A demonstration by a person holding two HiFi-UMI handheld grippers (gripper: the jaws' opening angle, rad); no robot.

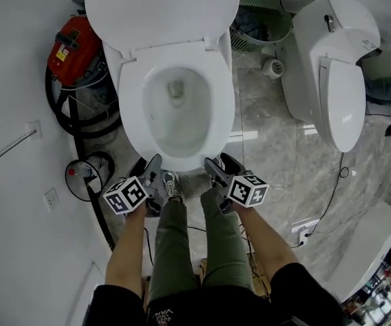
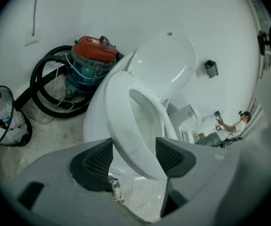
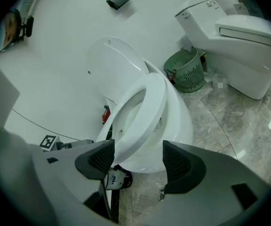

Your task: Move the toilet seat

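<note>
Straddling the near front rim of the toilet seat [image 1: 131, 104], both tools meet it from the person's side, one on each side of the bowl's midline. The left hand-held gripper [image 1: 149, 165] has its jaws set fairly wide, and in the left gripper view the seat's rim [image 2: 119, 112] fills the gap between the pads, so it appears to be clamped across its thickness. The right hand-held gripper [image 1: 221, 163] stands at its widest. In the right gripper view the seat [image 3: 149, 107] lies against one pad only, with open space before the other, so it is not gripping.

That same view shows the seat's near end tilted up off the bowl [image 3: 182, 121], with a gap between the two. The far end stays hinged below the lid [image 1: 161, 9], which leans upright against the wall.

The seat's long axis runs straight away from the person, near to far, and the hinge lies at the far end. Any further travel is therefore a swing up and away about that far edge. Both hands are about equally near the rim, but the left one looks to be carrying it, and the right may need to close before it can share the load.

A red vacuum cleaner [image 1: 73, 43] sits at the far left.
</note>
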